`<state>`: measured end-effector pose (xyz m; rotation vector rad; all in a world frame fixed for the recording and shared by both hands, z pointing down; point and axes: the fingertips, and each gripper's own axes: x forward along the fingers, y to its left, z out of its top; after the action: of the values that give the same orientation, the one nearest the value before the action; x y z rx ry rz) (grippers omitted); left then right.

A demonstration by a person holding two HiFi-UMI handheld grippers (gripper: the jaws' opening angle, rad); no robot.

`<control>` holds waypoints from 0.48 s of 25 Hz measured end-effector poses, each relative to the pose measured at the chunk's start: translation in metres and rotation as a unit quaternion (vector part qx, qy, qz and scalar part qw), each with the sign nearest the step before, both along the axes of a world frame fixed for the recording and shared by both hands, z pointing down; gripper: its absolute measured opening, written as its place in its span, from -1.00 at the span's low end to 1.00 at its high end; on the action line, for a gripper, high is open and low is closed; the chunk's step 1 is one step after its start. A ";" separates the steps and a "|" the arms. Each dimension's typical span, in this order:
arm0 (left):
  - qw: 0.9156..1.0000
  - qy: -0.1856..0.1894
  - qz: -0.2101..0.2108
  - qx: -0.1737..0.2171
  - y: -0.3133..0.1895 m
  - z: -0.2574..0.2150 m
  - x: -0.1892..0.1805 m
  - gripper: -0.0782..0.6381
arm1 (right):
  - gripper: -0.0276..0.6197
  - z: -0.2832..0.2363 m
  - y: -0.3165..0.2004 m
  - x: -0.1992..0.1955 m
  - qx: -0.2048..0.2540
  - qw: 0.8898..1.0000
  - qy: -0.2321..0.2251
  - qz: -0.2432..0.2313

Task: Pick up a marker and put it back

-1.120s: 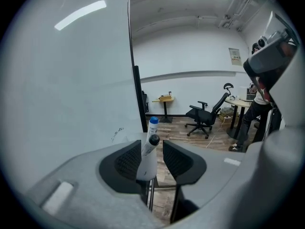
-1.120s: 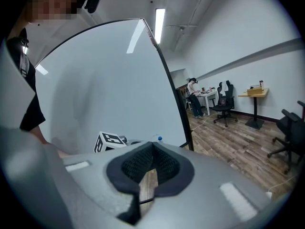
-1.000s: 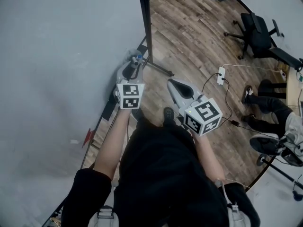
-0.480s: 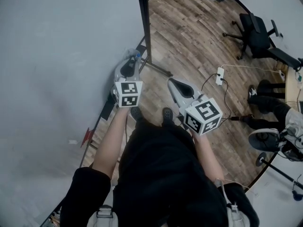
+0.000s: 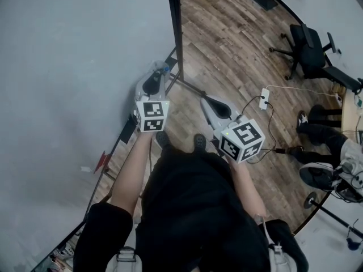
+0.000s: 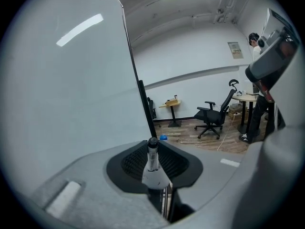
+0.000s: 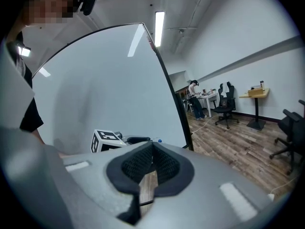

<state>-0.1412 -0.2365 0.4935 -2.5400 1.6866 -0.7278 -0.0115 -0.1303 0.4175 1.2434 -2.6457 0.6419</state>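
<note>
Beside the whiteboard (image 5: 68, 67), the left tool (image 6: 153, 149) grips the marker (image 6: 151, 173) between its pads. The marker's far end sticks out ahead of the jaws, which have just been closing on it. The marker is held up near the board's lower edge. The right tool (image 7: 152, 149) hangs apart over the wood floor (image 5: 227, 50), jaws together with nothing between them.

Head camera steeply down; all views share whiteboard (image 5: 74, 67).
</note>
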 end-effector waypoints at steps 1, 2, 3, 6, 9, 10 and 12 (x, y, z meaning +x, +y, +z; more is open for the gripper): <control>1.000 -0.004 0.000 0.006 0.000 -0.004 0.000 -0.56 | -0.91 -0.002 0.000 0.000 0.002 1.000 -0.002 -0.004; 1.000 -0.007 -0.002 0.012 0.001 -0.008 -0.001 -0.56 | -0.91 -0.003 0.001 0.000 0.004 1.000 -0.003 -0.008; 1.000 -0.007 -0.006 0.017 0.002 -0.012 -0.002 -0.56 | -0.91 -0.003 0.001 0.001 0.005 1.000 -0.005 -0.012; 0.999 -0.001 -0.017 0.031 0.008 -0.023 -0.003 -0.56 | -0.91 -0.004 0.001 0.005 0.009 1.000 -0.007 -0.022; 0.998 0.003 -0.027 0.050 0.017 -0.039 -0.002 -0.56 | -0.91 -0.009 0.003 0.010 0.014 0.999 -0.009 -0.033; 0.998 0.005 -0.032 0.056 0.020 -0.044 -0.002 -0.56 | -0.91 -0.010 0.004 0.011 0.015 0.999 -0.009 -0.037; 0.997 0.011 -0.042 0.071 0.027 -0.057 -0.001 -0.56 | -0.91 -0.011 0.007 0.014 0.016 0.999 -0.010 -0.046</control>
<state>-0.1425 -0.2098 0.4364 -2.4039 1.7930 -0.5647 0.0030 -0.1237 0.4064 1.1206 -2.7216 0.6015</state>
